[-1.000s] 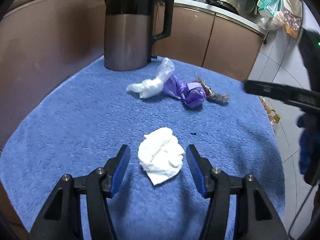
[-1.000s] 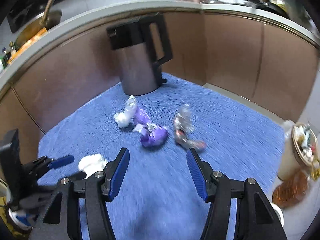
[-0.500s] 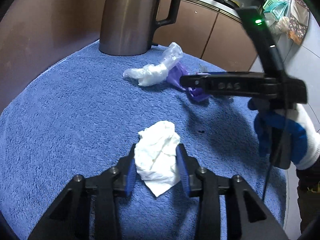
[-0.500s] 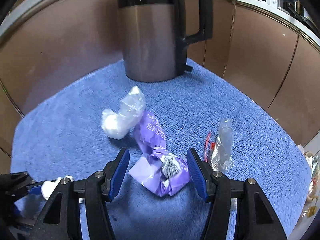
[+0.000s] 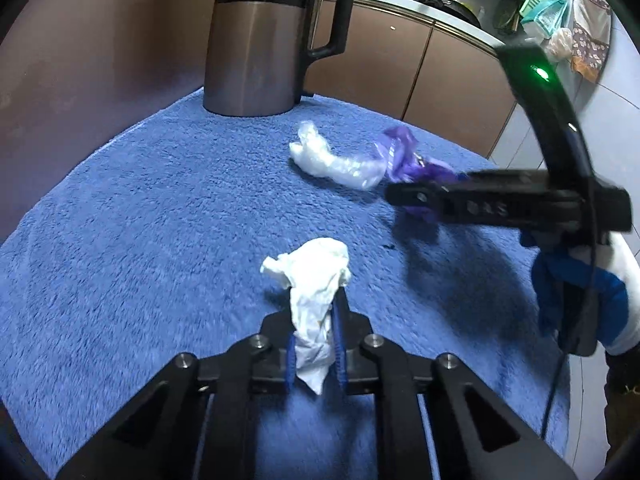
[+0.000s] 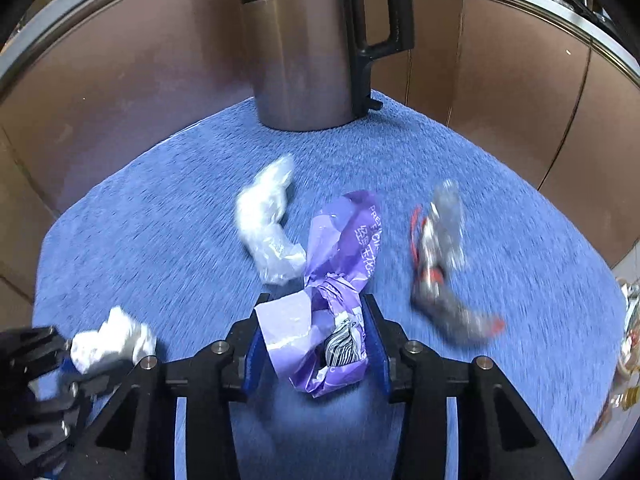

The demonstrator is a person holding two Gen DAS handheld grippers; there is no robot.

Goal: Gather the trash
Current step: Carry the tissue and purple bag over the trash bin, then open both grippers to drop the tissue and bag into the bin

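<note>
A crumpled white tissue [image 5: 312, 268] sits on the blue towel [image 5: 140, 220]. My left gripper [image 5: 316, 312] is squeezing its lower part, jaws still closing. In the right wrist view the tissue [image 6: 112, 340] shows at the lower left. A purple wrapper [image 6: 344, 236] lies between the pads of my right gripper [image 6: 314, 304]. Both pads touch it as the jaws close. Just left of it lies a clear plastic bag [image 6: 264, 220]. A clear wrapper with red print [image 6: 440, 248] lies to its right. In the left wrist view the right gripper [image 5: 404, 196] covers part of the purple wrapper [image 5: 400, 152].
A steel and black kettle [image 5: 260, 40] stands at the towel's far edge, close behind the trash. Brown cabinet fronts [image 6: 500, 80] curve around the back and sides. A blue and white gloved hand [image 5: 580, 292] holds the right gripper.
My left jaws have closed from wide apart onto the tissue, bunching it upward. My right gripper came forward and down over the purple wrapper and narrowed around it.
</note>
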